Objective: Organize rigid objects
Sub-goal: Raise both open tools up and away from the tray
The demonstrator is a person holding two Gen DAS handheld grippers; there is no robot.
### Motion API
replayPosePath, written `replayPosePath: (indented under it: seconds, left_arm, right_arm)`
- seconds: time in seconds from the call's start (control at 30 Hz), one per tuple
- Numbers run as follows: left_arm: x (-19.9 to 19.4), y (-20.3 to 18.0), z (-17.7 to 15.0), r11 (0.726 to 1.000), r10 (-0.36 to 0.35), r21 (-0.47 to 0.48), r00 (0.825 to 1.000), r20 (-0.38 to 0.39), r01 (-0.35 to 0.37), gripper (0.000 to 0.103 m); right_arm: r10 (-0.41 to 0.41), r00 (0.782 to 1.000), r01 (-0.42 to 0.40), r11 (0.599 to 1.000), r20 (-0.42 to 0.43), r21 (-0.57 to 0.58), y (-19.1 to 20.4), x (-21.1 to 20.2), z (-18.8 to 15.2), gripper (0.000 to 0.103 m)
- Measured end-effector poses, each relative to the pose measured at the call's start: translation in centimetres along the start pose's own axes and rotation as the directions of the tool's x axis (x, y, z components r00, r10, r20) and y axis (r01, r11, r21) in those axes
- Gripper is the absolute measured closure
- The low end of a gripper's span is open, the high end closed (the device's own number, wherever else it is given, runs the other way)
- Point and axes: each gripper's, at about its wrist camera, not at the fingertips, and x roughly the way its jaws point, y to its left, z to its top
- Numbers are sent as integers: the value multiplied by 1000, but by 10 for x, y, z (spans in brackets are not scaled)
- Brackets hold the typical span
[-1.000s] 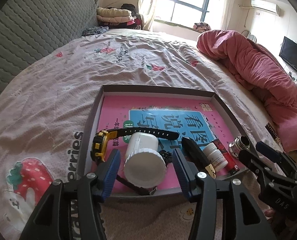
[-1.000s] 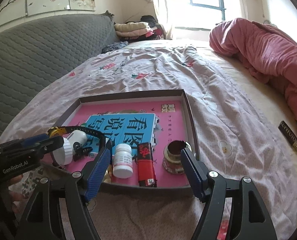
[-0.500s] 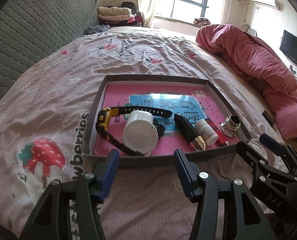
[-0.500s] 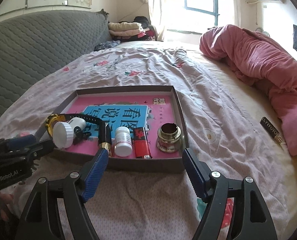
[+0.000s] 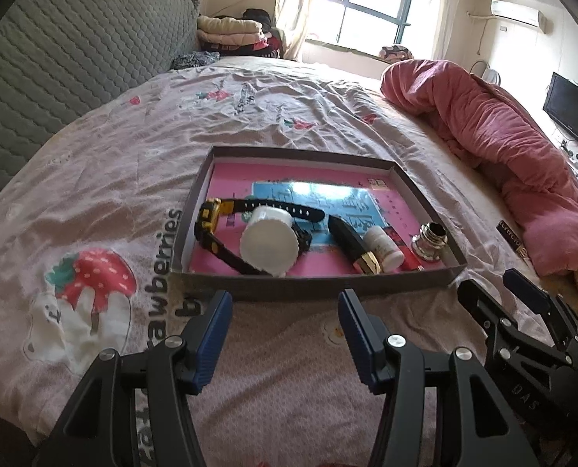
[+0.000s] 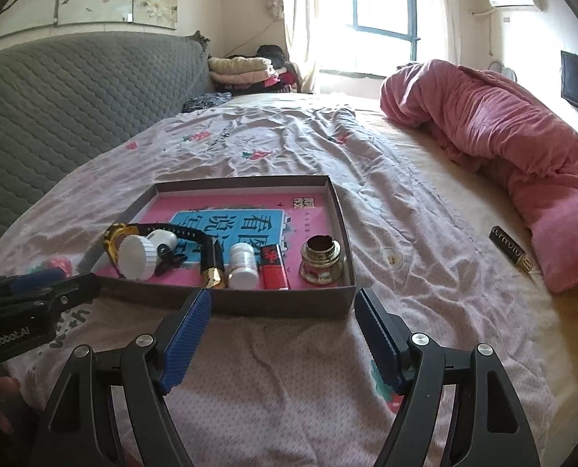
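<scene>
A shallow grey box [image 5: 312, 285] [image 6: 281, 305] with a pink book on its floor lies on the bed. Inside it are a yellow-and-black watch [image 5: 211, 220] [image 6: 113, 235], a white jar [image 5: 267, 242] [image 6: 138, 257] on its side, a black-and-gold tube [image 5: 353, 245] [image 6: 211, 268], a small white bottle [image 5: 382, 247] [image 6: 243, 266], a red lighter [image 6: 273, 268] and a metal inkwell [image 5: 431, 242] [image 6: 323, 258]. My left gripper [image 5: 285, 334] stands open just short of the box's near wall, empty. My right gripper [image 6: 283, 340] is open too, empty, before the box's right corner.
A second black-and-gold tube [image 5: 513, 238] [image 6: 509, 247] lies on the sheet beside the rolled pink duvet [image 5: 503, 148] [image 6: 503, 144] at the right. A grey padded headboard [image 5: 55, 78] runs along the left; folded clothes [image 6: 246, 72] sit by the window.
Both grippers have drawn back from over the box toward the near side of the bed. The white jar, once between my left fingers, now lies in the box beyond them.
</scene>
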Motion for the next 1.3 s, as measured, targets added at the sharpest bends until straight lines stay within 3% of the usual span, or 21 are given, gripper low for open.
replayPosePath:
  seconds: [0.3,0.67,1.03,1.3]
  left_arm:
    - [-7,-3,-21,1000,14,2,999,-40,-14,47]
    - [-18,-3,-31,999,50,9,998,-26,-50,47]
    - [-30,-10,-41,999,34,19,999,-19,-33,47]
    - [-21,-9,-43,998,61,25,998,-17,-60,47]
  right_arm:
    - [19,1000,-19,999,1,-28,11,-18,-8,26]
    - [-15,1000,15,998,-2,-54,21,-32,-18,26]
    - [1,998,-1,1000,-61,-4,25,-37,-32,26]
    - [14,998,-15,1000,-65,-11,23,-27,-38,26]
